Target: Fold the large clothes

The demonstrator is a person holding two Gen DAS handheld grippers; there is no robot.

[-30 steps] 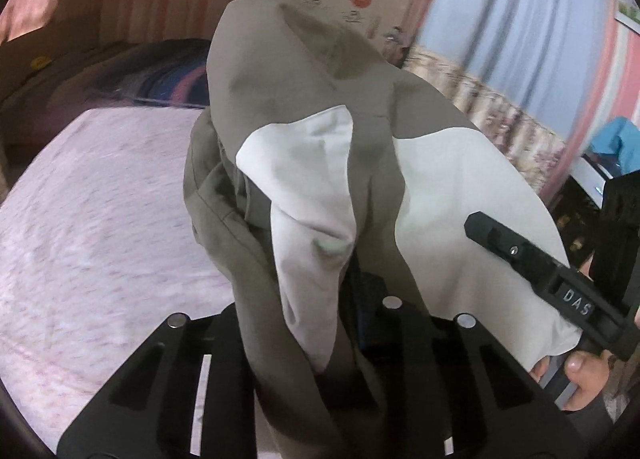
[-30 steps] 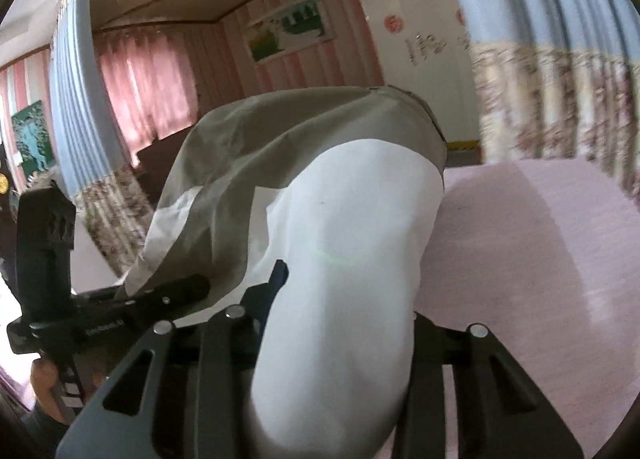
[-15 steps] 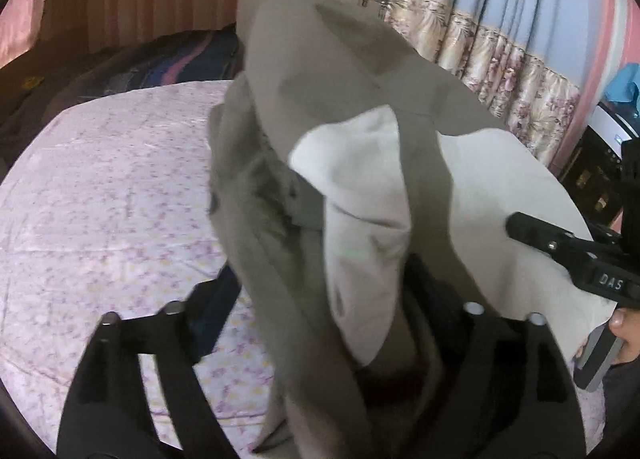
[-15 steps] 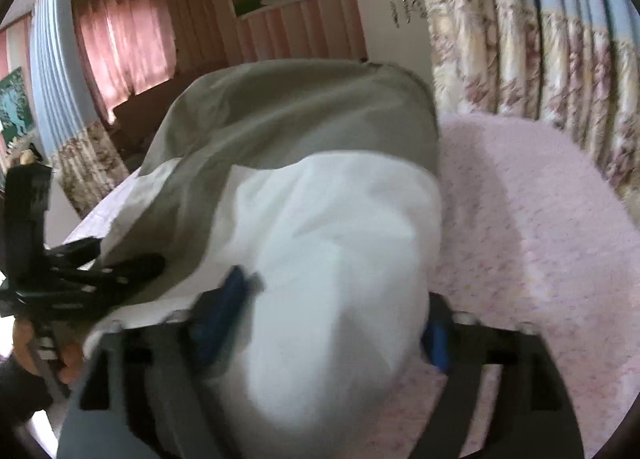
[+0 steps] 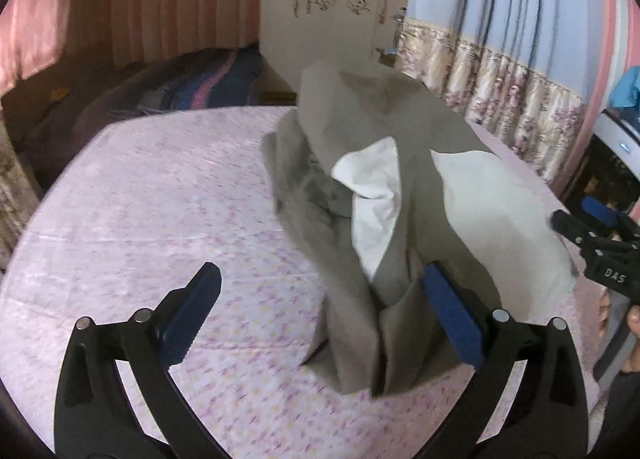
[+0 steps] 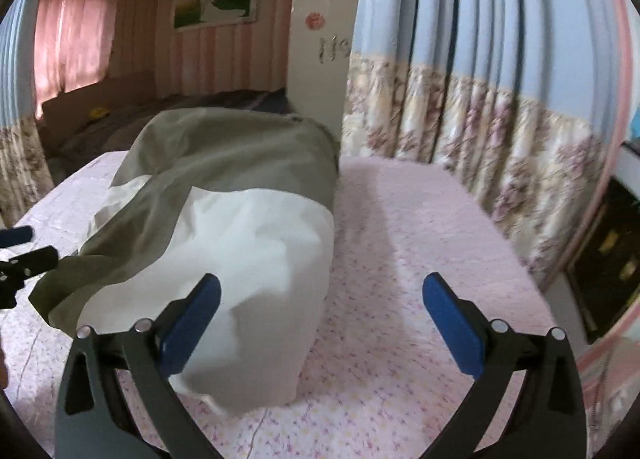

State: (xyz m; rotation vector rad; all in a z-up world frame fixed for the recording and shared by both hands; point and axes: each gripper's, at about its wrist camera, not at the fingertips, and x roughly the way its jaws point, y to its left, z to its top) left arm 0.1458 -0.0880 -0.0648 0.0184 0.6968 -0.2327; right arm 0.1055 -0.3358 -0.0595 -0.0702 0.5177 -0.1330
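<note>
The olive-and-white garment [image 5: 384, 195] is lying bunched on the pink bed [image 5: 160, 211]. Both the left gripper [image 5: 320, 315] and the right gripper [image 6: 320, 315] are hovering spread and empty beside the garment. Flattening its lumps before creasing would likely be giving a neater fold.

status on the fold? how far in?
Done: the olive and white garment is laid down on the pink bedspread, bunched lengthwise. In hand: nothing; left claw and right claw are both open. Left: cloth is lumpy with white lining showing, so smoothing and final folds probably remain.
</note>
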